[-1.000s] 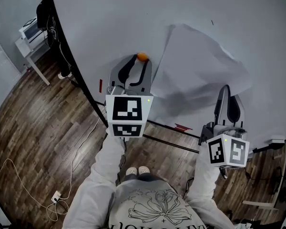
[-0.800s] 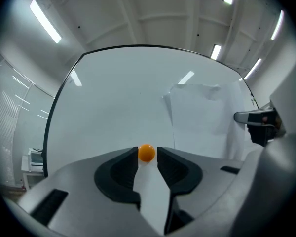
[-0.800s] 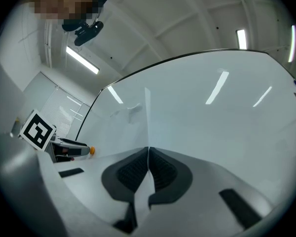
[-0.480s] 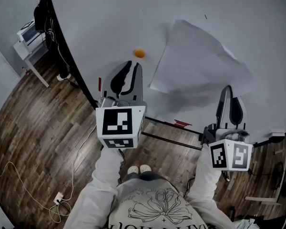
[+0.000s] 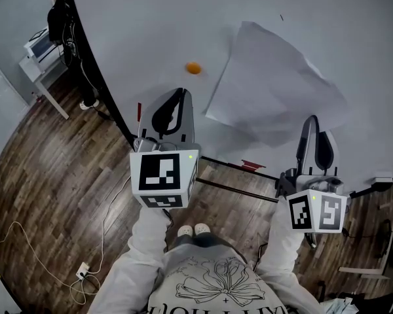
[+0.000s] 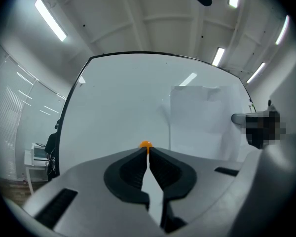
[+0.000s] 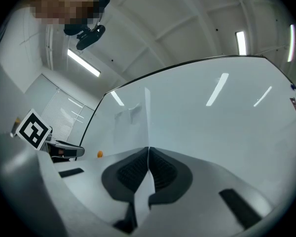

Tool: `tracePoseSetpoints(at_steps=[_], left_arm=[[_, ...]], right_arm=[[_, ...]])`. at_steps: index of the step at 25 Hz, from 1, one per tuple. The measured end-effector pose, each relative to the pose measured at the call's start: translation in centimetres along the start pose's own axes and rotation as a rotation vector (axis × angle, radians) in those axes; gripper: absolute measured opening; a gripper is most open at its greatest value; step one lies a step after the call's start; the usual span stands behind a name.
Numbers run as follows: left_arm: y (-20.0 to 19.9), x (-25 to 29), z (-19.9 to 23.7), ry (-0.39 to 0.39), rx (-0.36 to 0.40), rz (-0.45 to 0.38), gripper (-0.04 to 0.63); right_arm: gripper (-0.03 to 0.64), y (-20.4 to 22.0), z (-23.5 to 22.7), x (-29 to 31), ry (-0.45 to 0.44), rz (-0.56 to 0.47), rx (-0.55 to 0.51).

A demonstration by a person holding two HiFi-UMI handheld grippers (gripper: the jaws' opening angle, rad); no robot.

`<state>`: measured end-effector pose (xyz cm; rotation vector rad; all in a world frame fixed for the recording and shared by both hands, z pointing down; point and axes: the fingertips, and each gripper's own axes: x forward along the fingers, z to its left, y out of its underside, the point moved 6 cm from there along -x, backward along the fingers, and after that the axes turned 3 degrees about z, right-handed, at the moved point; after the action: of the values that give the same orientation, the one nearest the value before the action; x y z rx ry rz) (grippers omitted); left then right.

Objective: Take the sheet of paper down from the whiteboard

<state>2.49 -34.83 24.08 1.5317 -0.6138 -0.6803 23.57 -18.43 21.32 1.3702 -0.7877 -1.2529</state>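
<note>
Left of the paper, an orange magnet clings to the whiteboard.

Paper: creased white sheet of paper on the white whiteboard
Magnet: small round orange magnet, left of sheet
Right gripper: at sheet's lower edge

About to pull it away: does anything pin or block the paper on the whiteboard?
Nothing visible does. The orange magnet sits on bare whiteboard left of the sheet of paper, apart from it; the right gripper is shut on the sheet's lower corner.
</note>
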Motion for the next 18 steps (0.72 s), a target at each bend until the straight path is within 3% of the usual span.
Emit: tracePoseSetpoints(at_steps=[18], left_arm=[[-0.24, -0.29, -0.21, -0.018, 0.005, -0.006, 0.016]], right_arm=[[0.003, 0.31, 0.4, 0.61, -0.031, 0.006, 0.01]])
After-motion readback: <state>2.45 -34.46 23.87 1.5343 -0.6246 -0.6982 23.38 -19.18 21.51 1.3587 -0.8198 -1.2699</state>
